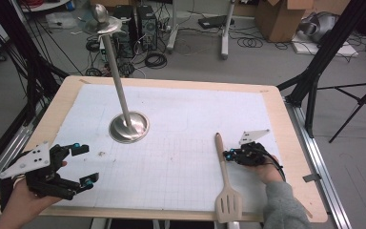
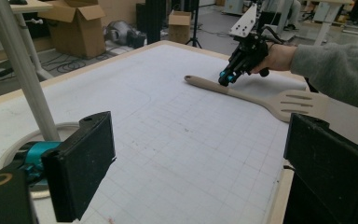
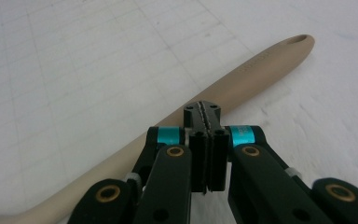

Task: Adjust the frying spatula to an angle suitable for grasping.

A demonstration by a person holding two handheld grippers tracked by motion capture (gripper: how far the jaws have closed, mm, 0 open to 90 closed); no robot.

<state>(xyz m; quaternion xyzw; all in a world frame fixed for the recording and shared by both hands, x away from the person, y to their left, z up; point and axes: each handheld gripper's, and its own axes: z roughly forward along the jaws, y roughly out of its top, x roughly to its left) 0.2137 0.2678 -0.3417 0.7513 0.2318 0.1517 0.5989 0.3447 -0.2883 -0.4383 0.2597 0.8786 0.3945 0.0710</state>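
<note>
White gridded mat point(image 1: 171, 157) covers the bench point(image 1: 295, 143); cables litter the floor point(image 1: 267, 62). The spatula point(image 1: 225, 179) lies lengthwise, handle away from the person. Right gripper point(image 1: 227, 155) closed empty at its handle; left gripper point(image 1: 86, 164) wide.

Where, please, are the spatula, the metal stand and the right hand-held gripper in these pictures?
spatula point(image 1: 224, 174): high view, middle of its beige handle.
metal stand point(image 1: 129, 127): high view, its round base plate.
right hand-held gripper point(image 3: 207, 122): right gripper view, the closed jaw tips, just over the spatula's handle.
</note>
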